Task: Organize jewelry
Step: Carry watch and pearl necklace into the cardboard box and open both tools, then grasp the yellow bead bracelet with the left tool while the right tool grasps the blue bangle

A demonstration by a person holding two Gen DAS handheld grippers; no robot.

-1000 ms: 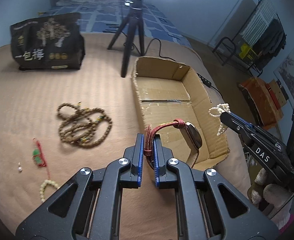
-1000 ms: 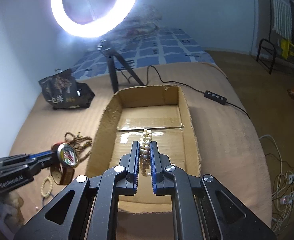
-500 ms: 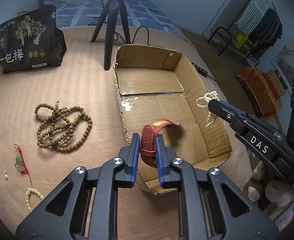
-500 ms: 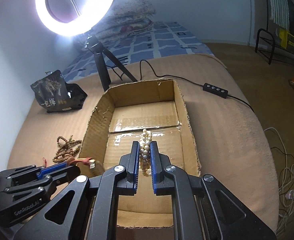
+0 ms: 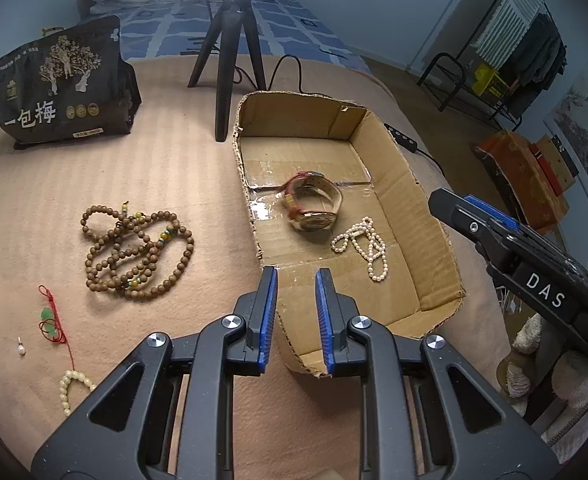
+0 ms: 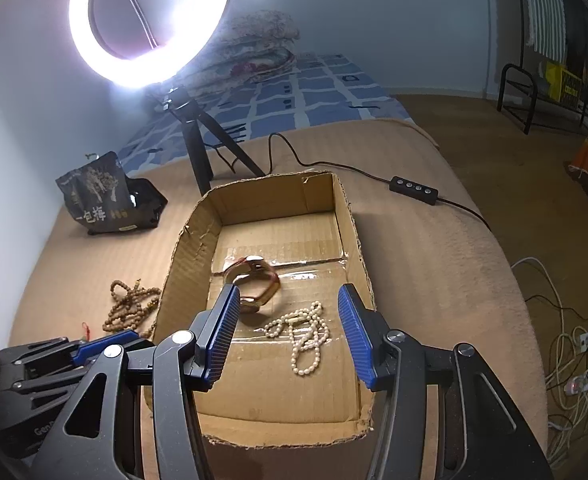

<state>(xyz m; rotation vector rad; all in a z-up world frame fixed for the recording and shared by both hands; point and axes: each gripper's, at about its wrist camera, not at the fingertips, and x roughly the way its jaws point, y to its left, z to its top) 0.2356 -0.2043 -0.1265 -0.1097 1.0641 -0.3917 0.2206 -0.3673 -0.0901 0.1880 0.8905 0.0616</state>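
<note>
A shallow cardboard box (image 5: 430, 216) (image 6: 182, 256) lies on the tan bed cover. Inside it rest a watch with a red strap (image 5: 312, 204) (image 6: 254, 284) and a white pearl necklace (image 5: 364, 246) (image 6: 302, 334). My left gripper (image 5: 296, 280) hovers over the box's near left corner, its jaws opening with nothing between them. Over the box's near half my right gripper (image 6: 288, 304) has its jaws opening wide and empty, the pearls lying below them. On the cover left of the box lie brown wooden beads (image 5: 134, 248), a red cord with green stones (image 5: 52, 316) and a cream bead bracelet (image 5: 70, 390).
A black printed bag (image 5: 62, 84) stands at the back left. A tripod (image 5: 230, 40) with a lit ring light (image 6: 150, 20) stands behind the box, its cable and remote (image 6: 414, 190) running right. A tiny pearl (image 5: 22, 348) lies at the cover's left edge.
Both grippers let go: the watch dropped from the left one and the pearl necklace from the right one, and both now lie in the box. Both pairs of jaws have spread apart.
</note>
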